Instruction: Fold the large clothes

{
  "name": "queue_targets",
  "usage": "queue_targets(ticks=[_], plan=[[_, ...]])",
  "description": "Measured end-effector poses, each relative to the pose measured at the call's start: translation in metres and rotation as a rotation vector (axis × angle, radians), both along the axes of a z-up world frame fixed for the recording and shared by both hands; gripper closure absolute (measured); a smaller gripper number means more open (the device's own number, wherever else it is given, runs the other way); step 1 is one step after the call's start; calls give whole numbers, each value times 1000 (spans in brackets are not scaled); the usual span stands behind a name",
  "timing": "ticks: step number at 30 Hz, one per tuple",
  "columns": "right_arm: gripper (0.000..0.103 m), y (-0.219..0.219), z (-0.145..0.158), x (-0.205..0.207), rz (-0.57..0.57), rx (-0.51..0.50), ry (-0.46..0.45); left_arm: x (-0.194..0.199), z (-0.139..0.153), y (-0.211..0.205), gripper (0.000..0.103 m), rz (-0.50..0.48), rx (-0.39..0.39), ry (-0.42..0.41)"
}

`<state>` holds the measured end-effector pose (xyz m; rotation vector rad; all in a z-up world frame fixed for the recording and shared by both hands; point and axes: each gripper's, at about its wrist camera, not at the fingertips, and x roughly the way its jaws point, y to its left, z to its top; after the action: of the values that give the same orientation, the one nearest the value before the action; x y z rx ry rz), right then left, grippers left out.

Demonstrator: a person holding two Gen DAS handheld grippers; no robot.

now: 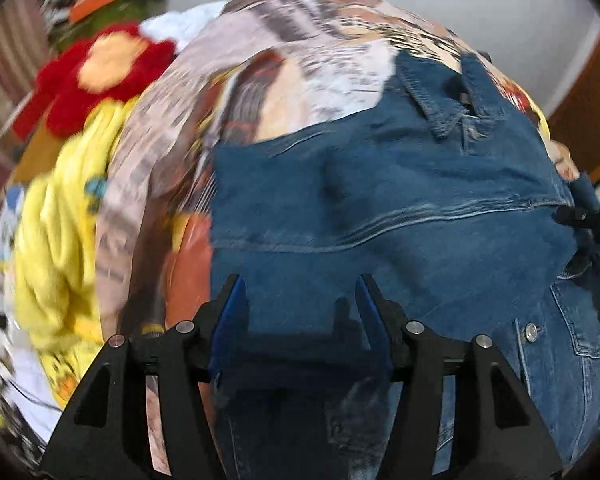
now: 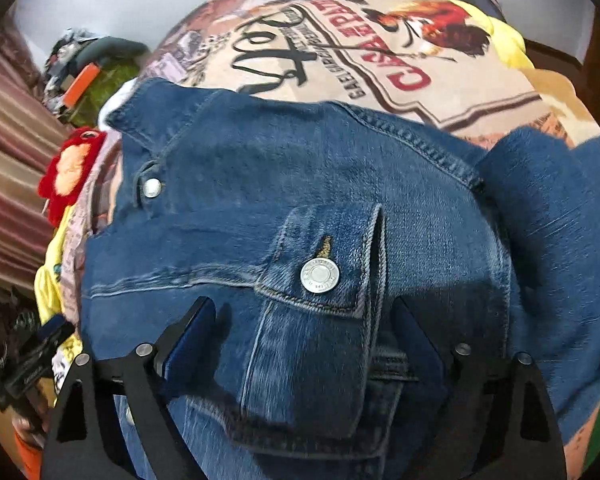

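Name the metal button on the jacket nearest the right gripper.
The pocket-flap button, just above the right gripper; the collar-side button lies farther off.

Even, soft light; motion blur leftward, heavy fisheye bending at edges.

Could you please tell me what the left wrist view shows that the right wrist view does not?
Only the left wrist view shows the jacket's collar. Only the right wrist view shows the buttoned chest pocket flap and the rooster print. Both show the denim jacket, the printed cover under it, the red plush, and an open hand-held gripper above the denim.
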<state>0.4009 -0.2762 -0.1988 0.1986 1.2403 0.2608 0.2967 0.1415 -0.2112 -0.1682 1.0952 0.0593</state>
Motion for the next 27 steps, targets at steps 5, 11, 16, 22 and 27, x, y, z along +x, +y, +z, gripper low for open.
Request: queue_targets(ticks=[5, 11, 16, 22, 27], plan=[[60, 12, 9, -4, 61, -64, -64, -13, -11, 18, 46, 57, -46, 23], [71, 13, 46, -16, 110, -89, -193, -14, -5, 14, 46, 52, -46, 14], [71, 12, 89, -30, 158, -101, -306, -6, 6, 2, 45, 15, -50, -9], [71, 3, 93, -39, 187, -199, -330, 1, 11, -25, 40, -48, -67, -34], [71, -6, 51, -39, 184, -275, -242, 5, -2, -48, 40, -102, -80, 0]])
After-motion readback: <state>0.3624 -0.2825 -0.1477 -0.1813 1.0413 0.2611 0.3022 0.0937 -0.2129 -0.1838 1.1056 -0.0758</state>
